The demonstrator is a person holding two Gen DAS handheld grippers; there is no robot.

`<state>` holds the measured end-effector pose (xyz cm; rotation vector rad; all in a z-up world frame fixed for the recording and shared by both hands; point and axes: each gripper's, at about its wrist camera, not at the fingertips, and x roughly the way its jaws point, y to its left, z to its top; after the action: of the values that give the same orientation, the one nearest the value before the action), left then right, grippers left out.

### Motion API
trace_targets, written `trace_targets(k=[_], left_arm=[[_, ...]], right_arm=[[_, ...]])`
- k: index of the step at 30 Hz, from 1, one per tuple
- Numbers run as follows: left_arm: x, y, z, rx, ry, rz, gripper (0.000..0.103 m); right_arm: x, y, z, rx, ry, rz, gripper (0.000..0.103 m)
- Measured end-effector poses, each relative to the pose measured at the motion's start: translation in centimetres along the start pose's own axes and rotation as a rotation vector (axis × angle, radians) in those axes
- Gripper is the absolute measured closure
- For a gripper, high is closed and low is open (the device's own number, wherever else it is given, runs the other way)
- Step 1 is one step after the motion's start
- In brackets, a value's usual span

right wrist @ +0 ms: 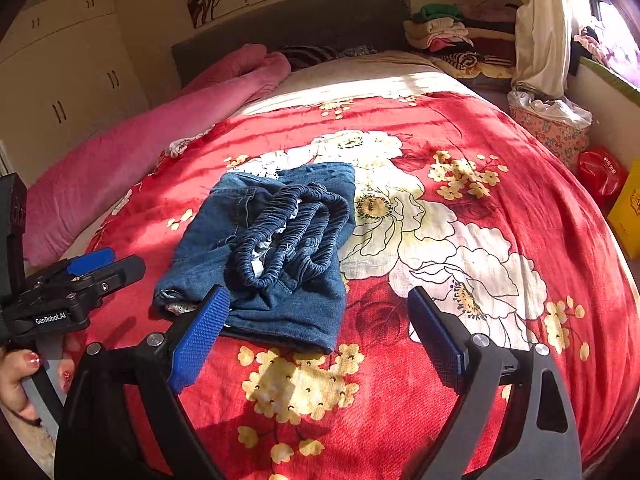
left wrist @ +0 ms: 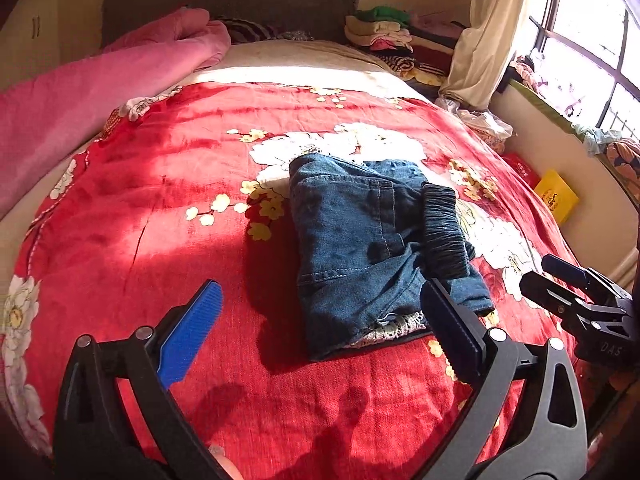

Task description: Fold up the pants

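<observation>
The blue denim pants (left wrist: 360, 248) lie folded into a compact bundle on the red flowered bedspread (left wrist: 160, 200), with the gathered elastic waistband (left wrist: 444, 232) on top at the right. In the right wrist view the pants (right wrist: 272, 256) lie left of centre. My left gripper (left wrist: 320, 320) is open and empty, just in front of the bundle, its right finger beside the pants' near edge. My right gripper (right wrist: 316, 320) is open and empty, its left finger at the bundle's near edge. Each gripper shows in the other's view: the right one (left wrist: 560, 288) and the left one (right wrist: 104, 268).
A pink quilt (left wrist: 100, 88) lies along the bed's left side. Stacked clothes (left wrist: 384, 36) sit at the head on the right. A curtain (left wrist: 488, 28), a window, a yellow box (left wrist: 556, 196) and a red bag (right wrist: 600, 172) are to the right of the bed.
</observation>
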<state>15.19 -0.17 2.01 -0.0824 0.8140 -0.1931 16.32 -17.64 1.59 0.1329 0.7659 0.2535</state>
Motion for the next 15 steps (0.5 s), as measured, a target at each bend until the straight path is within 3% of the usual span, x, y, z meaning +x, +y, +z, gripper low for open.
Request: trace_targets(k=[15], left_arm=[[-4.2, -0.6, -3.4, 0.019, -0.026, 0.021, 0.01]], right_arm=[[-4.1, 1.6, -2.1, -0.043, -0.048, -0.025, 0.006]])
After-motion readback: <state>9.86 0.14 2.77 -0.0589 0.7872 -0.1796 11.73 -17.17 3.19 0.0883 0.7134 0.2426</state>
